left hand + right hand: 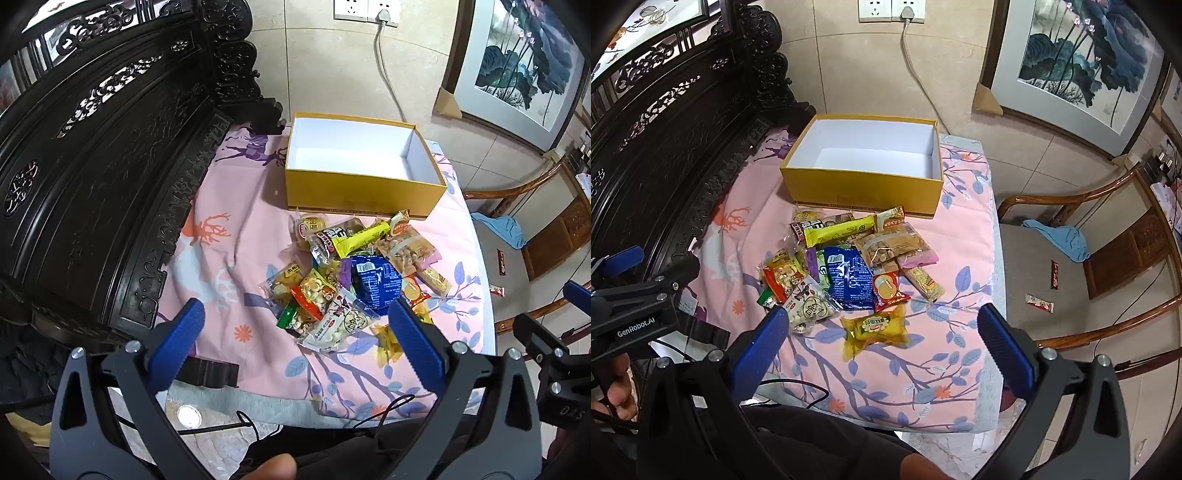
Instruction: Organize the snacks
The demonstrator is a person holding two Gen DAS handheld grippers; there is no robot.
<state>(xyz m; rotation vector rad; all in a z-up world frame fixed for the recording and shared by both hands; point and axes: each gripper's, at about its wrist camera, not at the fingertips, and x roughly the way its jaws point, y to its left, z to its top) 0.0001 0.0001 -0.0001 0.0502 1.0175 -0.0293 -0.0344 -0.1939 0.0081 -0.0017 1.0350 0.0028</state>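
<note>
Left wrist view. The left gripper [295,325] hangs over the near edge of the pink sheet [236,229], jaws wide apart and holding nothing. The snacks [354,273] lie in a loose heap at about 1 o'clock from the gripper, touching and overlapping one another. The yellow box [354,192] stands just beyond the heap at 12 o'clock, open and with nothing inside. A white packet [340,325] is the nearest item, just ahead of the jaws. A carved dark headboard [110,166] runs along the 9 o'clock side.

Right wrist view. The right gripper [882,332] also has its jaws fully apart and holds nothing. A yellow cake packet [875,326] lies apart from the heap, directly between the fingertips in the picture; whether the jaws are down at its level cannot be told. A blue packet [849,280] sits at the middle of the heap at 12 o'clock. Two wrappers [1045,291] lie on the floor at 3 o'clock, by a wooden chair [1108,258].

Assessment. No snack is yet in the box; the step in hand appears to be the first pick. Recommended: take the isolated cake packet first, closing across its narrow width on the body, not the crimped ends. Squeeze gently, as the contents will likely crush. Lift clear before crossing the heap, and release low inside the box. Take the heap from its outer items inward, to avoid dragging neighbours.
</note>
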